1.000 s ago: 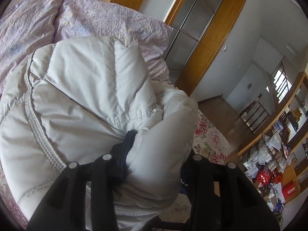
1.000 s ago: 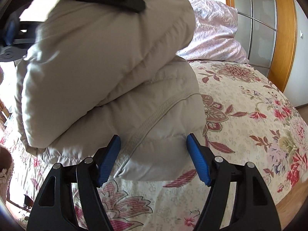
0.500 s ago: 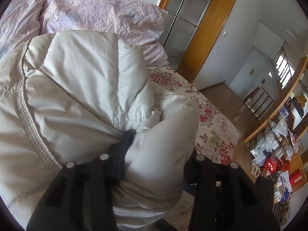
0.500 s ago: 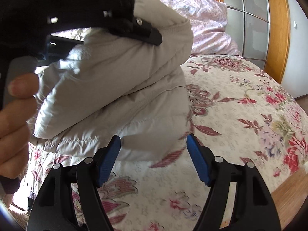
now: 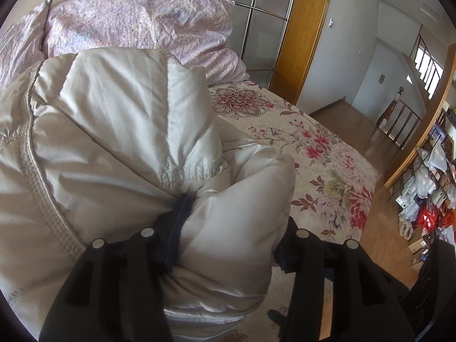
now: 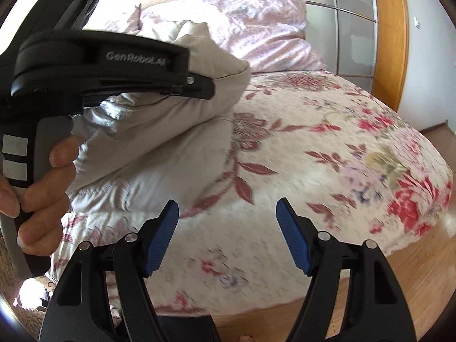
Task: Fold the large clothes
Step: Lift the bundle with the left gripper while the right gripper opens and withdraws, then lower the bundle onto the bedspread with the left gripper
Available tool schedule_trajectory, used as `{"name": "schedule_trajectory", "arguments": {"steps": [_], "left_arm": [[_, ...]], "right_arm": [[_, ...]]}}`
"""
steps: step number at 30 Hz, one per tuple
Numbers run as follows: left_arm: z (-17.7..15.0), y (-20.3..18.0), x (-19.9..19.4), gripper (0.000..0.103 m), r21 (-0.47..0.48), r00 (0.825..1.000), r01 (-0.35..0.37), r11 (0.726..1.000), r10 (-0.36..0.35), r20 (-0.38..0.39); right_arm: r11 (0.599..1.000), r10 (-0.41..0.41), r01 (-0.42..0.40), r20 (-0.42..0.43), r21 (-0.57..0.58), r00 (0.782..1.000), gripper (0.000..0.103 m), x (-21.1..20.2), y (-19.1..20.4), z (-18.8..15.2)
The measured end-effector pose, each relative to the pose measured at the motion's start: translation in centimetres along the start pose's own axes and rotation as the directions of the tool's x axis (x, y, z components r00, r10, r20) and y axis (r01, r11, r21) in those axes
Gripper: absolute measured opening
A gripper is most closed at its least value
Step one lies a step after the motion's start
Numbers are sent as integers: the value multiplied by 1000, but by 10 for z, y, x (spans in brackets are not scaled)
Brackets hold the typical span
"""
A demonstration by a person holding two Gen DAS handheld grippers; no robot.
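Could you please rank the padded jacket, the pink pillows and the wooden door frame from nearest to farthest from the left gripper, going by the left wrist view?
1. The padded jacket, bunched between the fingers of the left gripper, whose jaws have just been opening.
2. The pink pillows, behind the jacket at the head of the bed.
3. The wooden door frame, beyond the pillows, upper right.
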State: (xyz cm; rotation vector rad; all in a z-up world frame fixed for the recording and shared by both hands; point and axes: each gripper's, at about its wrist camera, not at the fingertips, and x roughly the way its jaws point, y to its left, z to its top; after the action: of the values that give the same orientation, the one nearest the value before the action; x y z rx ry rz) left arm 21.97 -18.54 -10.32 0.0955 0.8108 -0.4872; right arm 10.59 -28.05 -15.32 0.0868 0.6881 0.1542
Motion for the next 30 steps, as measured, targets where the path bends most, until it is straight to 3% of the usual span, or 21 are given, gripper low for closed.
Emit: {"name": "schedule_trajectory", "arguments": {"steps": [9, 13, 17, 21, 24, 27, 30], "left_arm": [[-10, -17, 7, 56, 44, 1000, -22, 999, 23, -13], [-13, -21, -3, 65, 42, 1000, -1, 999, 1, -1], [-17, -35, -28, 85, 64, 998, 45, 997, -47, 42], [-23, -43, -69, 92, 109, 992, 69, 992, -80, 102], [-26, -28, -102, 94, 89, 987, 57, 994, -70, 144], [-28, 4, -129, 95, 23, 983, 2, 1000, -6, 181], [-29, 44, -146, 95, -58, 973, -110, 992, 119, 199]], "right_arm": [[999, -29, 29, -5, 29, 1000, 73, -10, -13, -11], [998, -44, 44, 3, 38, 999, 73, -18, -16, -14], [997, -68, 67, 23, 43, 997, 73, -31, -21, -17], [996, -82, 80, 38, 47, 996, 73, -43, -26, -15], [996, -82, 80, 52, 34, 995, 85, -51, -22, -7], [999, -45, 45, 95, 0, 994, 86, -62, -10, 8], [999, 22, -16, 140, -45, 990, 92, -72, 4, 25]]}}
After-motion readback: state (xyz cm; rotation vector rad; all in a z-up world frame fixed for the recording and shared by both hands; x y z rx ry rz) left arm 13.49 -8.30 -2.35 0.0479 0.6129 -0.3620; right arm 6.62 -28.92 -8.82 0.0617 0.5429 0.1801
